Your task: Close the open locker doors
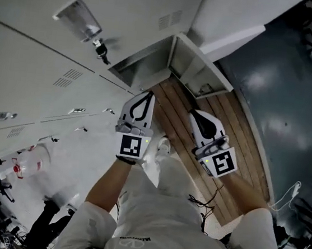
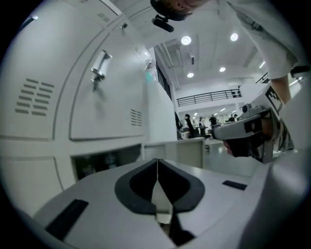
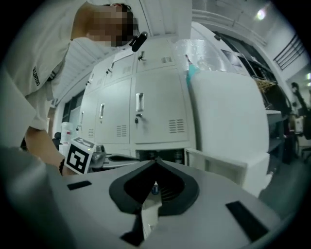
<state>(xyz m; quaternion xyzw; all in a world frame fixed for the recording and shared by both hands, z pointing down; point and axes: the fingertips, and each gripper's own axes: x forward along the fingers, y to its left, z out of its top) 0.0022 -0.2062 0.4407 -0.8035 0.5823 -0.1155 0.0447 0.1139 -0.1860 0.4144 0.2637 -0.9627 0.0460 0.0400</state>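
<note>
Your left tongs (image 1: pixel 144 95) and right tongs (image 1: pixel 195 115) were both pressed together on nothing. Each bore a black-and-white square marker (image 1: pixel 131 147). The print on your white shirt (image 1: pixel 149 227) was too blurred to read. Just ahead of the tongs, the low white metal locker door (image 1: pixel 198 71) stood swung out from its open bottom compartment (image 1: pixel 145 68), with its long side level and its free edge toward you.

A strip of brown wooden plank floor (image 1: pixel 176 108) runs beneath my left gripper (image 1: pixel 147 94) and my right gripper (image 1: pixel 194 114). The white metal lockers (image 1: pixel 39 62) stand on it just ahead of both. To the right of my right gripper spreads a glossy dark grey floor (image 1: pixel 272 96). A thin white cable (image 1: pixel 288 194) lies on it, right of and behind that gripper.
</note>
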